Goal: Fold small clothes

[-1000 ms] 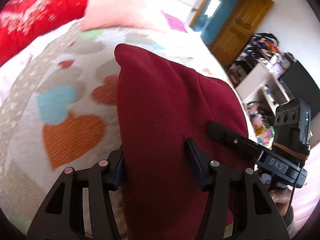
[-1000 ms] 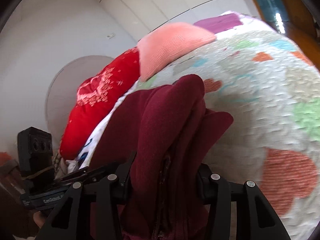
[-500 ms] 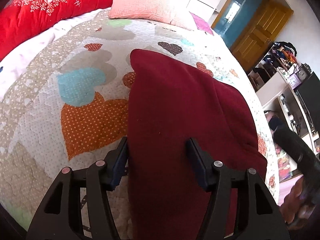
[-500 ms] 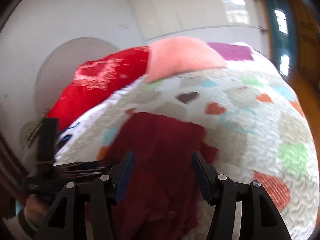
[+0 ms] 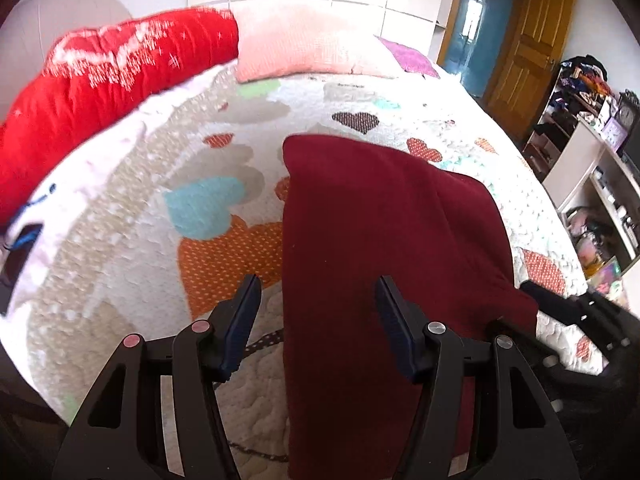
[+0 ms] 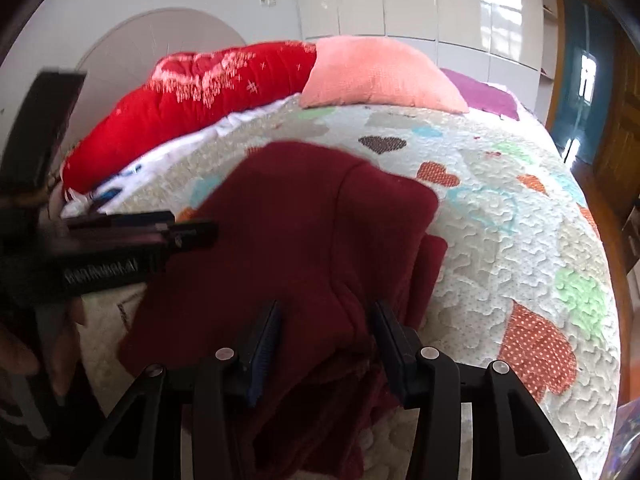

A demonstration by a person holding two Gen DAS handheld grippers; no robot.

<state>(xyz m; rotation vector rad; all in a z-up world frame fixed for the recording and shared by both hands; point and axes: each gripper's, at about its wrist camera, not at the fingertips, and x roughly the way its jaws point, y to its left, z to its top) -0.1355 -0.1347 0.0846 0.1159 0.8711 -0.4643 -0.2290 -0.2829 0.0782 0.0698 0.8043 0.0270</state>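
Garment (image 5: 376, 240) (dark red, thick knit or fleece) lies on the quilt (image 5: 224, 256) of the bed, already doubled into a longish block. Layered edges show on its right side in the right wrist view, one lower layer sticking out past the upper.

Left hand-held gripper (image 5: 318, 320): fingers spread wide, nothing clamped. Its left finger (image 5: 240, 320) is over bare quilt, its right finger (image 5: 394, 324) over the cloth, so the garment's left edge runs between them.

Right hand-held gripper (image 6: 326, 344): fingers apart, straddling the near end of the cloth. Whether the pads touch fabric I cannot tell; no pinch is evident.

Red bolster (image 6: 192, 108) and pink pillow (image 6: 380, 76) sit at the head of the bed, well apart from the work.

Judgement: one fold looks laid down, and the step in hand is taking a new hold for the next fold or a tidy-up.

To do it well:
- Pinch every layer at the near corners, not the top ply alone, or the stack will shear.
- Take both corners level with each other, so the fold line runs square.
- Lift low and carry the near end toward the far edge, matching edges before letting go.
- Tuck in the stray right-hand layer first.
- Thick cloth springs back; press the crease flat.
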